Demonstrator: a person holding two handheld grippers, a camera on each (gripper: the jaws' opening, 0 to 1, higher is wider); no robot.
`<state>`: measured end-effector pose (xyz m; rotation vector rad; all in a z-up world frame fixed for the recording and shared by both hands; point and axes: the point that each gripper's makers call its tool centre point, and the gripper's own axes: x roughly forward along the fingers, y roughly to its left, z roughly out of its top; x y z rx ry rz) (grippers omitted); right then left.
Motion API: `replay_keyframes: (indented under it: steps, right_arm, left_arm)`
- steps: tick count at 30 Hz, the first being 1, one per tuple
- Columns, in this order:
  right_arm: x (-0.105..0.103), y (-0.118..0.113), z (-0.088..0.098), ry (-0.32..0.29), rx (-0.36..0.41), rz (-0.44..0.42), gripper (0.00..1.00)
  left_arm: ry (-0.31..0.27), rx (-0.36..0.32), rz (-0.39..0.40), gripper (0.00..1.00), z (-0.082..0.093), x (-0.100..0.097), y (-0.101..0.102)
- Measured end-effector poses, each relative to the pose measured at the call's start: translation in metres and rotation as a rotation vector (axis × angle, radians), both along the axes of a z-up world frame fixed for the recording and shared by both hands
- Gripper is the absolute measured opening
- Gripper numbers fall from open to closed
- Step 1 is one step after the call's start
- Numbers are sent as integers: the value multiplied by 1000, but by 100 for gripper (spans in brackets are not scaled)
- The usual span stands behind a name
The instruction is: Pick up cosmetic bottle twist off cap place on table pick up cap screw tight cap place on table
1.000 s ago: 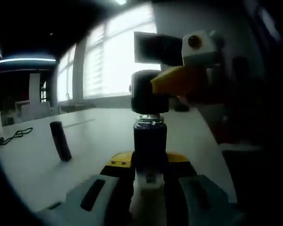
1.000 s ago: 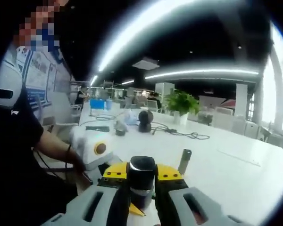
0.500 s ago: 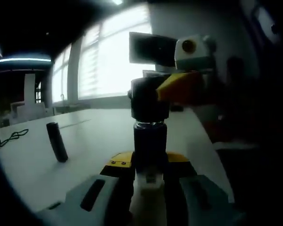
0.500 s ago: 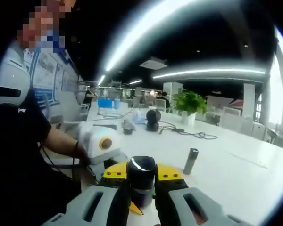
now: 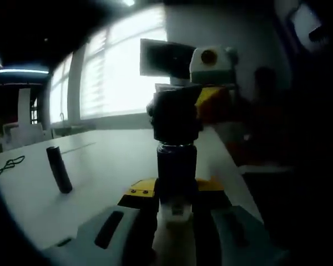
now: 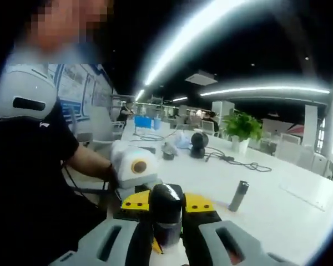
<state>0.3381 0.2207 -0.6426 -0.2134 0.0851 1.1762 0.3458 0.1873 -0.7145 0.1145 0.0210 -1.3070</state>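
A dark cosmetic bottle stands upright between the jaws of my left gripper, which is shut on its body. A thin silver neck shows just under the black cap. My right gripper, with yellow jaws, comes in from the right and is shut on that cap. In the right gripper view the cap sits between the jaws of my right gripper, and the white body of the left gripper lies just beyond it, held by a person's hand.
A second dark tube stands on the white table; the right gripper view has it as a grey tube. Farther off are cables, a black round device and a potted plant. The person's torso is close on the left.
The right gripper has turned around the cap, so its yellow jaws now sit more behind it. The silver neck shows less. Both views have shifted slightly.
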Motion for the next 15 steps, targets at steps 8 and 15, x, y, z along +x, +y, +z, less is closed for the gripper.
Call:
replay_keyframes:
  steps: [8,15]
  right_arm:
    - [6,1,-1,4,17,-99,14]
    - [10,-4,0,1,61,-230,14]
  left_arm:
    - [6,4,57,13,0,7,2]
    - [9,8,76,13,-1,9,1]
